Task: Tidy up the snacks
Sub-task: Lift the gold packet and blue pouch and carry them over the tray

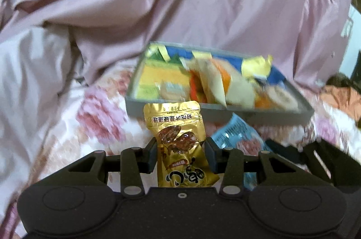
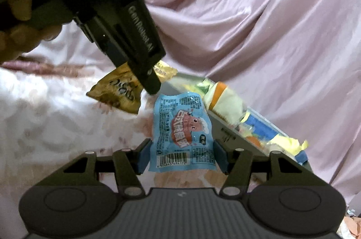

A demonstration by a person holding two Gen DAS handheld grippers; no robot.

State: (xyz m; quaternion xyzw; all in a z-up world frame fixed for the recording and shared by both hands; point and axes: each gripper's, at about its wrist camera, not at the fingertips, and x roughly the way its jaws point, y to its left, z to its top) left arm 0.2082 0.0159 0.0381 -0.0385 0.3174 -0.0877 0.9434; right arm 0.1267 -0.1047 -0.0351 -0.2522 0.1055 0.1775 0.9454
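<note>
My left gripper (image 1: 180,148) is shut on a gold snack packet (image 1: 178,142), held upright just in front of the grey box (image 1: 203,111). That box is packed with several yellow, orange, blue and white snack packets. My right gripper (image 2: 181,153) is shut on a light blue snack packet (image 2: 182,133) with a cartoon face and a barcode. In the right wrist view the left gripper (image 2: 144,74) shows from the side, above and to the left, with the gold packet (image 2: 117,92) in it. The grey box (image 2: 227,133) lies just right of the blue packet. That blue packet (image 1: 234,137) also appears in the left wrist view.
Everything lies on a bed with a floral sheet (image 1: 94,117). A crumpled pink satin quilt (image 1: 203,2) rises behind and beside the box. A person's hand (image 2: 20,20) holds the left gripper's handle at upper left. An orange cloth (image 1: 338,96) lies at the far right.
</note>
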